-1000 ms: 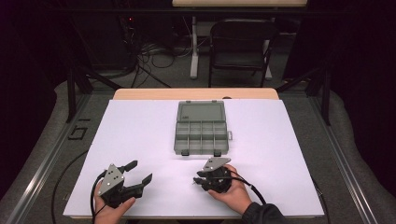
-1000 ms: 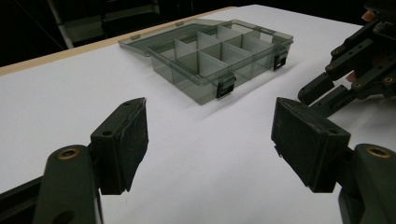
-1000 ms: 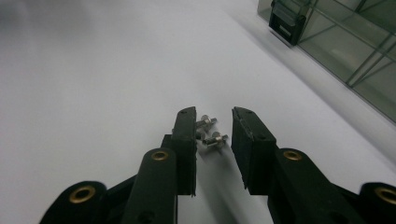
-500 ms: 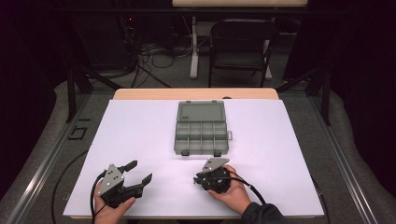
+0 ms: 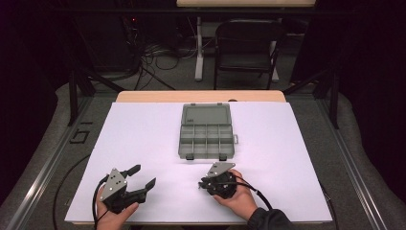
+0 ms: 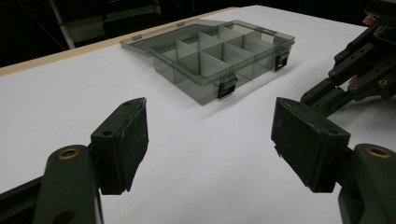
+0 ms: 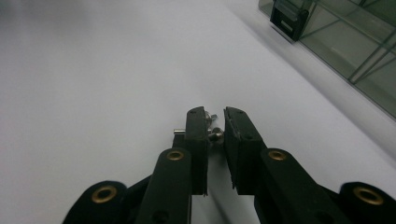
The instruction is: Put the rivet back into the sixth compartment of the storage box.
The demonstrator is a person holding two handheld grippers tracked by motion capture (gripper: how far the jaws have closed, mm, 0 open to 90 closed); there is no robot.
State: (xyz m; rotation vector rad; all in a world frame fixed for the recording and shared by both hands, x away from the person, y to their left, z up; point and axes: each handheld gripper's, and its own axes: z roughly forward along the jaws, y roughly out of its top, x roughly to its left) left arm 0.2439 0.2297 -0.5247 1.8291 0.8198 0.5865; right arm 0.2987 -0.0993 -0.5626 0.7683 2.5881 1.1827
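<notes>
We see right gripper (image 7: 215, 122) pinching small shiny screws (image 7: 214, 134), silver, round-headed, near table's (image 5: 287, 191) front edge. Left gripper (image 6: 210, 135) spread wide, holding nothing. Grey divided box (image 5: 206, 132) lies open, table centre.

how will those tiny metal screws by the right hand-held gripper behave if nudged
The screws look small and shiny, so probably light and slippery. Their rounded heads suggest they may roll on the smooth white table. The right hand-held gripper, nearly closed around them, could flick them away.
</notes>
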